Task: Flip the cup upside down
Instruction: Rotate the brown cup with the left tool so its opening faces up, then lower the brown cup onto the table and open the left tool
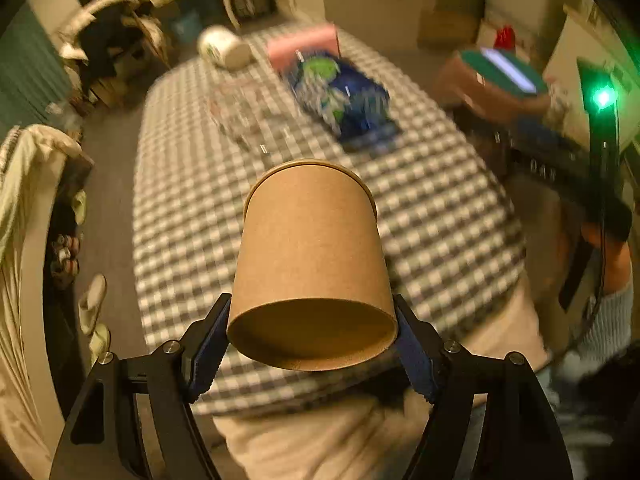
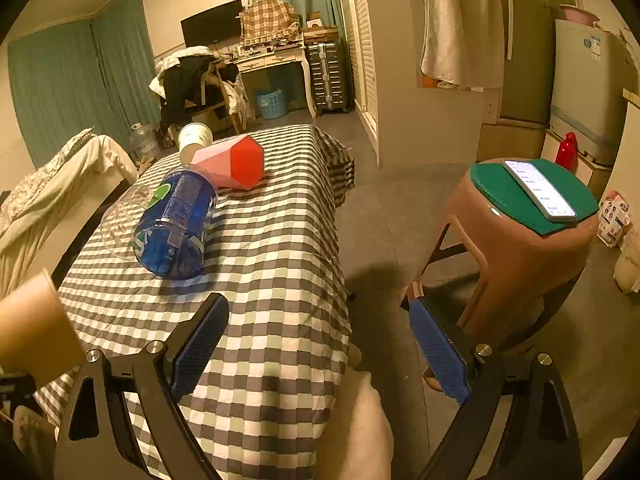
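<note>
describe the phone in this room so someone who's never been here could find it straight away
Look right of the checkered table for the brown plastic stool standing on the floor. A green mat covers its seat, and the phone lies flat on that mat. It is the only thing there with a lit screen.

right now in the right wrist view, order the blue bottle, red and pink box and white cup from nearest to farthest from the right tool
1. Blue bottle, lying on the checked cloth, ahead and left of the right tool.
2. Red and pink box, just behind the bottle.
3. White cup, on its side at the table's far end.
</note>
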{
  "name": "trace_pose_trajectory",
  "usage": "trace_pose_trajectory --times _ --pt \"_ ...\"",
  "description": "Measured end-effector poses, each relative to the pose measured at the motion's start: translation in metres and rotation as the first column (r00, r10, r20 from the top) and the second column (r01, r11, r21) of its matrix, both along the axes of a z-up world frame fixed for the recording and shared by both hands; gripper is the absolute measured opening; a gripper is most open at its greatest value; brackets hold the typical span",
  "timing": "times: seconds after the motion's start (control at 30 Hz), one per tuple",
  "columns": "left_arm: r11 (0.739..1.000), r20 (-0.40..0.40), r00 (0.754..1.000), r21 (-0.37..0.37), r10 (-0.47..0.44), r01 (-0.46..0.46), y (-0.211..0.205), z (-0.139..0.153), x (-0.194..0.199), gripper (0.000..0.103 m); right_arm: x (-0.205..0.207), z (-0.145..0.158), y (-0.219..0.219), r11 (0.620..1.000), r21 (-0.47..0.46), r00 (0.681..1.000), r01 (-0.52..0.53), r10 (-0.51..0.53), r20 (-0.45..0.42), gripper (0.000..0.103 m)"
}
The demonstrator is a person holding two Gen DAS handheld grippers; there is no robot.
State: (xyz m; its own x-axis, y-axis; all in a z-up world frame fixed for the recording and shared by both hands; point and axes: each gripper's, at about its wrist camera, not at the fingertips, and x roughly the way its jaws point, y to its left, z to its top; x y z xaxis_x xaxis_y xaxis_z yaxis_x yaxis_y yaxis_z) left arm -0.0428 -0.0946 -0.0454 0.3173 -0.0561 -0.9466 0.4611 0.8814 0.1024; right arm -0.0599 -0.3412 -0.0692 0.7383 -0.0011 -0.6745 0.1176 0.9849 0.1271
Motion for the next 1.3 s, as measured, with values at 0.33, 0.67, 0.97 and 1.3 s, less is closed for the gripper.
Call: trace_pose_trajectory --times 0.33,0.67,0.97,1.3 --pt "0.996 -0.032 0.997 0.053 -0.066 0.067 -0.033 0.003 0.04 0.077 0.01 -0.012 -0.016 0.999 0.027 0.999 0.025 -0.024 -0.031 0.092" --pt "0.999 0.141 0.989 0.01 -0.053 0.052 -0.044 0.001 0.053 0.077 0.013 -0.015 -0.036 0.997 0.017 0.997 0.07 -0.069 -0.04 0.092" --pt "0.987 0.219 0.973 -0.152 0.077 -0.044 -0.025 -0.007 0.065 0.078 0.014 -0.01 -0.023 0.999 -0.009 0.998 0.05 -0.05 -0.038 0.092" --pt "0.964 0.367 0.921 -0.264 0.131 -0.032 -0.015 0.011 0.045 0.097 0.008 0.016 0.0 0.997 -0.068 1.0 0.025 -0.025 0.0 0.092"
